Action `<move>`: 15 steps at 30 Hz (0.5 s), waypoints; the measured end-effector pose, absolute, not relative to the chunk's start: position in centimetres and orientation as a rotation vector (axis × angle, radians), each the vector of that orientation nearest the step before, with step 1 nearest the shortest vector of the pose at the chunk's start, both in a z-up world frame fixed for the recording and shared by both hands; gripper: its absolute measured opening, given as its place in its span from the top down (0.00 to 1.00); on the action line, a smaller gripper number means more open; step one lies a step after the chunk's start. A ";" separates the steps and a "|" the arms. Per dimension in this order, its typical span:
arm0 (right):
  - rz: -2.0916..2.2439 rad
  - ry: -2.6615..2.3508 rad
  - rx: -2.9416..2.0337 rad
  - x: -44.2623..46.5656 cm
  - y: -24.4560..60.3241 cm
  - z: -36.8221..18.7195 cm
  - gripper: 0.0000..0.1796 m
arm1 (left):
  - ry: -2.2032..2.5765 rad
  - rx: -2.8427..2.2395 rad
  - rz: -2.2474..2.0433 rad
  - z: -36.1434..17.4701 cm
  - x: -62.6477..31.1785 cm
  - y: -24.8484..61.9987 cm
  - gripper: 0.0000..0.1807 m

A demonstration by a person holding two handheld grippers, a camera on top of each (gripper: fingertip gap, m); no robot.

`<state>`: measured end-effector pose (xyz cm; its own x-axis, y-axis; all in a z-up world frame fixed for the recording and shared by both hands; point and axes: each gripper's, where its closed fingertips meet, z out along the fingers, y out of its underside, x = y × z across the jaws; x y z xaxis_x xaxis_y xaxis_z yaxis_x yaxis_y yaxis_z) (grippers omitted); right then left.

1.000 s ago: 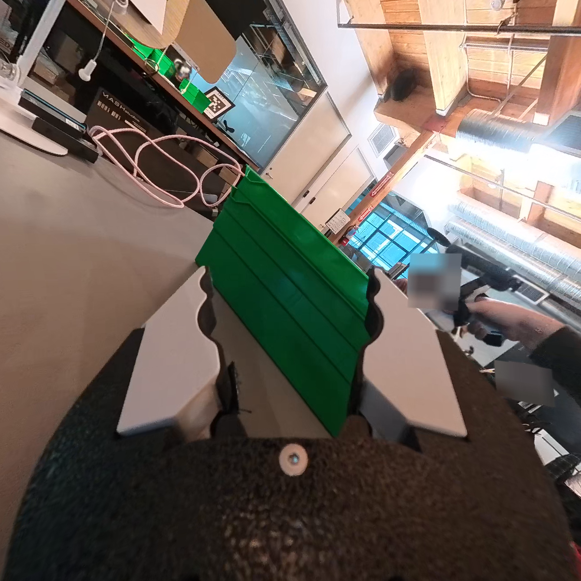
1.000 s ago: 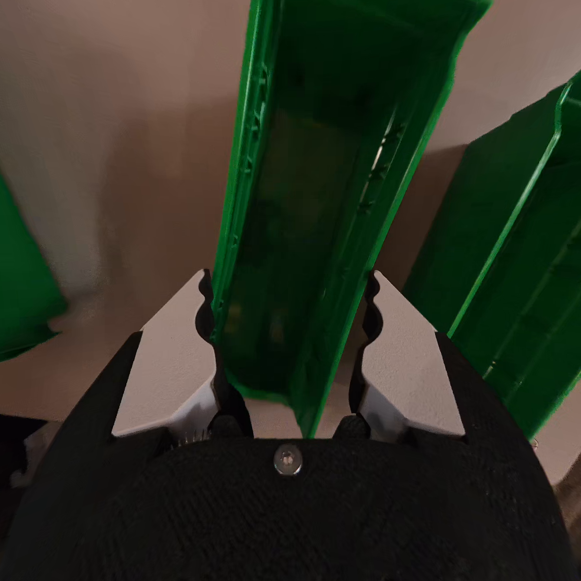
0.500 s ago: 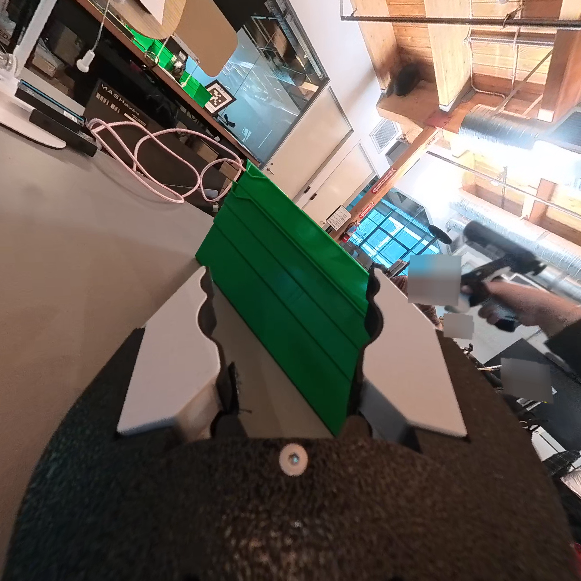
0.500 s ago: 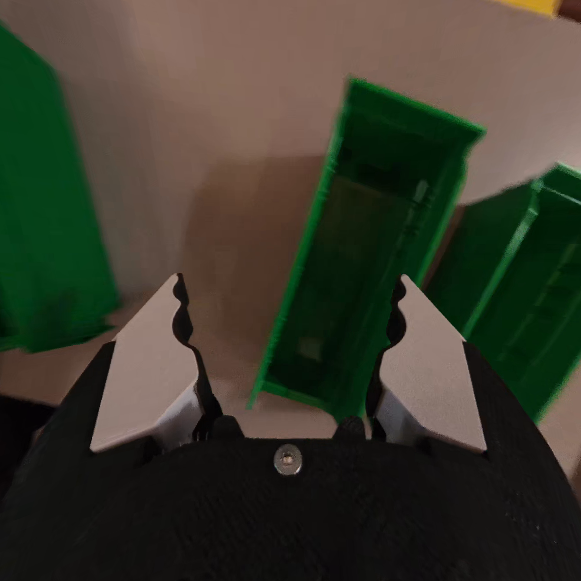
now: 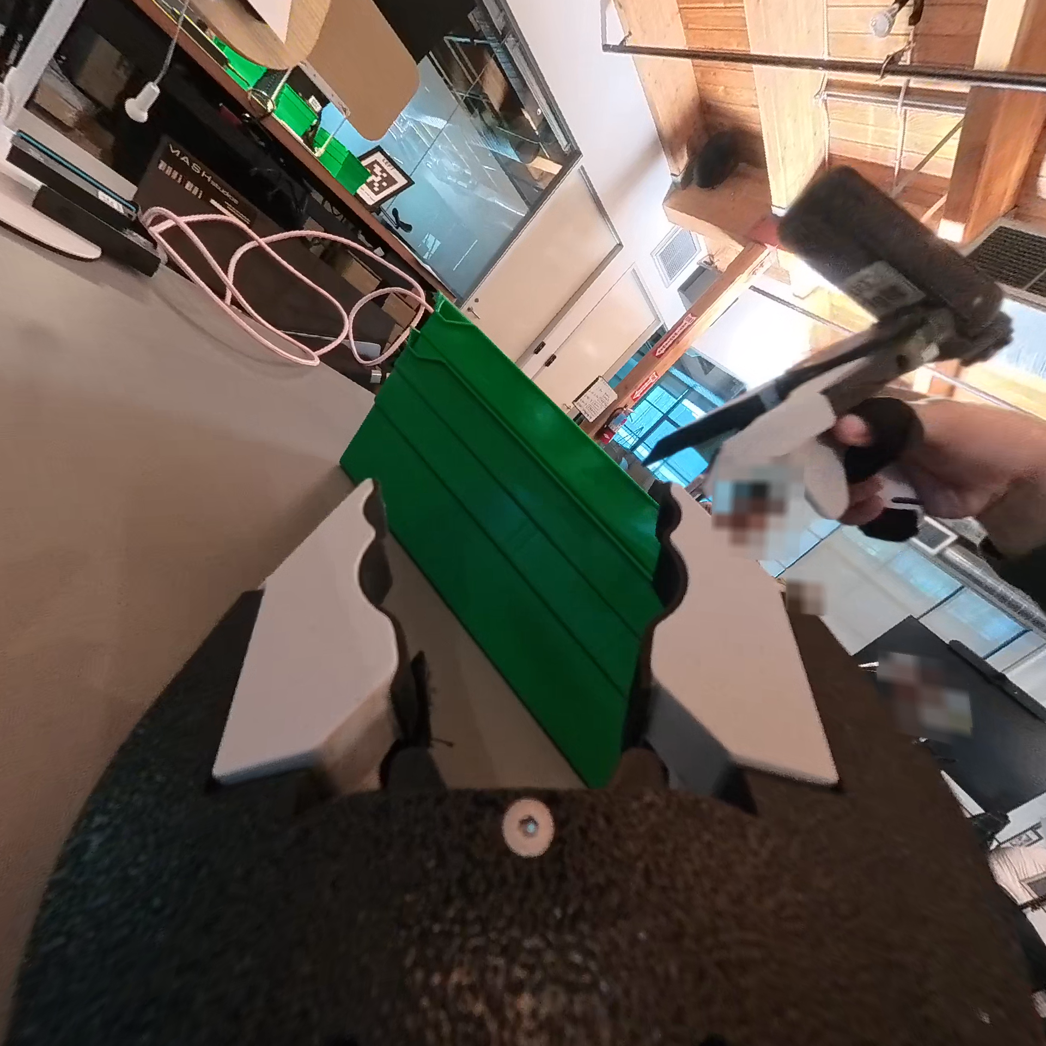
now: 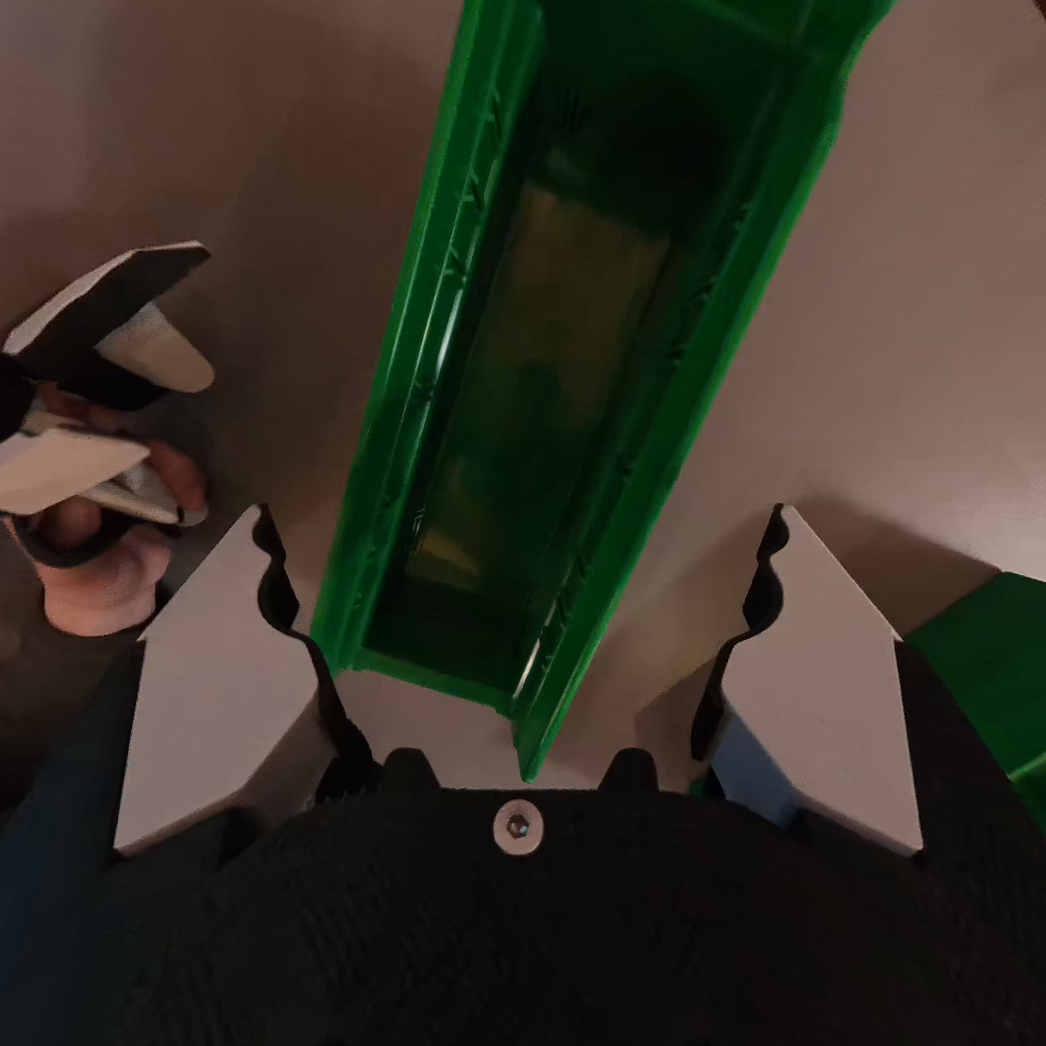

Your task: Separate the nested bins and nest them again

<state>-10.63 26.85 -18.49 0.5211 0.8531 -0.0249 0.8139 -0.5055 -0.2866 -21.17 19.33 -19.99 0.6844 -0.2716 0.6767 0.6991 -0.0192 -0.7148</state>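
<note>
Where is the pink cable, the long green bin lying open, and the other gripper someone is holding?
pink cable (image 5: 271, 294), left wrist view, on a loop near the table's far edge.
open green bin (image 6: 566, 396), right wrist view, on its inner floor.
right gripper (image 5: 656, 453), left wrist view, on its dark fingertip.

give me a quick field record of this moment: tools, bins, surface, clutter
left tool: jaws set apart around a green bin's wall; contact unclear
left bin: green, ribbed side showing, on the grey table
right tool: open, nothing held, above a long green bin
long green bin: open side up, looks empty, on the table
third bin: green, partly seen at the right edge
clutter: pink cable looped at the table's far edge
</note>
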 end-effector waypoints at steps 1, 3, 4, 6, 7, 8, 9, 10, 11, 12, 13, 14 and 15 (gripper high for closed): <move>0.210 -1.423 -2.545 -10.9 26.8 -19.0 0.12 | -0.384 -1.387 -0.805 -19.9 -21.1 19.3 0.49; 0.188 -1.437 -2.589 -11.2 26.7 -19.8 0.15 | -0.380 -1.382 -0.807 -19.8 -21.0 19.3 0.49; 0.172 -1.436 -2.605 -11.2 26.8 -20.1 0.17 | -0.381 -1.378 -0.809 -19.8 -21.1 19.3 0.50; 0.105 -1.432 -2.629 -11.0 27.1 -20.6 0.23 | -0.397 -1.367 -0.811 -19.7 -21.4 19.3 0.49; 0.104 -1.434 -2.644 -11.1 26.9 -20.8 0.27 | -0.415 -1.361 -0.799 -19.7 -21.7 19.2 0.48; 0.107 -1.416 -2.658 -11.3 26.9 -20.7 0.31 | -0.432 -1.352 -0.782 -19.7 -22.2 19.1 0.47; 0.097 -1.399 -2.667 -11.5 26.9 -20.6 0.35 | -0.445 -1.341 -0.764 -19.6 -22.5 19.0 0.46; 0.086 -1.397 -2.667 -11.6 26.9 -20.4 0.39 | -0.456 -1.334 -0.749 -19.5 -22.9 18.9 0.47; 0.083 -1.390 -2.666 -11.8 26.8 -20.3 0.42 | -0.474 -1.337 -0.731 -19.7 -23.3 18.8 0.47; 0.088 -1.384 -2.664 -12.1 26.8 -20.1 0.44 | -0.491 -1.339 -0.717 -19.9 -23.6 18.7 0.47; 0.099 -1.384 -2.663 -12.4 26.7 -20.0 0.45 | -0.500 -1.336 -0.715 -19.9 -23.8 18.7 0.47; 0.119 -1.388 -2.659 -12.8 26.6 -19.8 0.45 | -0.501 -1.328 -0.719 -19.8 -23.8 18.6 0.47; 0.148 -1.390 -2.652 -13.2 26.4 -19.5 0.46 | -0.502 -1.324 -0.723 -19.8 -23.8 18.6 0.47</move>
